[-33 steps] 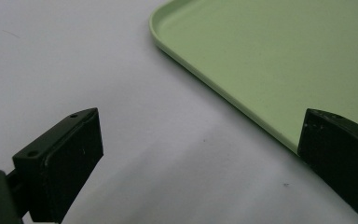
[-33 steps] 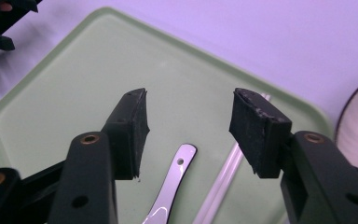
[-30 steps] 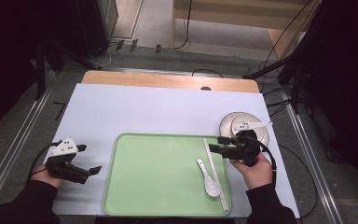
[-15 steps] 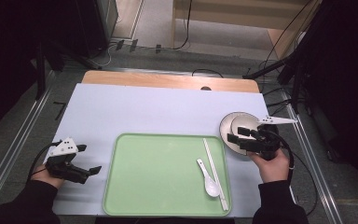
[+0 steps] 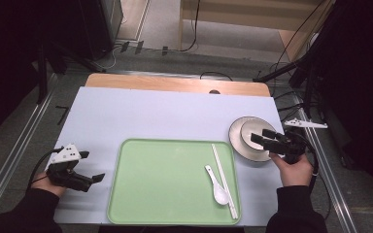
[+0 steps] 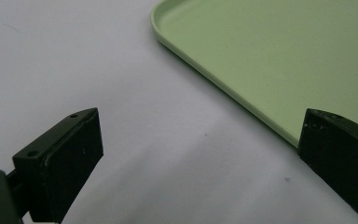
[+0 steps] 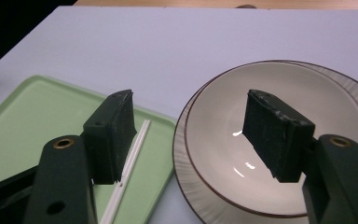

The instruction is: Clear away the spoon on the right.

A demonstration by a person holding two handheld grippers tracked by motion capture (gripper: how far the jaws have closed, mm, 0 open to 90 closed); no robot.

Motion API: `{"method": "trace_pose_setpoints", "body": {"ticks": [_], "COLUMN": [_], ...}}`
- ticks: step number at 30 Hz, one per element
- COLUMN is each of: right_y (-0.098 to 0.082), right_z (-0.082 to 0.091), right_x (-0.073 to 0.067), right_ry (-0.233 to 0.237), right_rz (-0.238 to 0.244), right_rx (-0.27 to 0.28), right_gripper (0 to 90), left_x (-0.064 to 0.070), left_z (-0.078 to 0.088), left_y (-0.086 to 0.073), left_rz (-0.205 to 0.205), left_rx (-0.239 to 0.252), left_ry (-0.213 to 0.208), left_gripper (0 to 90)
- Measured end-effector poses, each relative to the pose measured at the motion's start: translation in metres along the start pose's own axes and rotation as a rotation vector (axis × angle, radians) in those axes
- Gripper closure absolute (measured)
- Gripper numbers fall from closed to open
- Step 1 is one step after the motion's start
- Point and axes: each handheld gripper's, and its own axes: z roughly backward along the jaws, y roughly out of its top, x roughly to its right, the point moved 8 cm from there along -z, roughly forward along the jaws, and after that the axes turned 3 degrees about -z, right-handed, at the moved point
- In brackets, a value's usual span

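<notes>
Right gripper (image 5: 268, 139) has just been opening, wide and empty, over the bowl (image 5: 255, 134) nested on the plate (image 5: 240, 147) beside the tray (image 5: 170, 213); a rim-only pinch could slip, dragging both.

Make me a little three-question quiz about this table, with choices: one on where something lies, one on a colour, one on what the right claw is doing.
1. Where does the white spoon lie?
A. in the bowl
B. on the tray, beside the chopsticks
C. on the bare table

2. What colour is the tray?
A. light green
B. red
C. black

3. How is the right claw set?
A. shut on the spoon
B. shut on the chopsticks
C. open, holding nothing

Answers: 1 B, the high view shows spoon and chopsticks side by side at the tray's right edge. 2 A, green in all three views. 3 C, the right gripper view shows its jaws spread apart over the bowl, which sits on a plate.
</notes>
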Motion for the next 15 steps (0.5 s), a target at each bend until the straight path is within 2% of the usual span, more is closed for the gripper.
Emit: {"method": "trace_pose_setpoints", "body": {"ticks": [5, 11, 15], "right_y": [0.001, 0.001, -0.001], "right_z": [0.001, -0.001, -0.001], "right_x": [0.013, 0.023, 0.032], "right_ry": [-0.037, -0.061, -0.103], "right_rz": [-0.006, -0.006, -0.011], "right_rx": [0.005, 0.008, 0.006], "right_gripper": [33.6, 32.1, 33.3], "left_x": [-0.001, 0.000, 0.000], "left_z": [0.000, 0.000, 0.000], "left_y": [0.000, 0.000, 0.000], "left_rz": [0.003, 0.002, 0.002], "left_rx": [-0.002, 0.003, 0.003], "left_ry": [0.002, -0.001, -0.001], "left_gripper": [0.0, 0.0, 0.0]}}
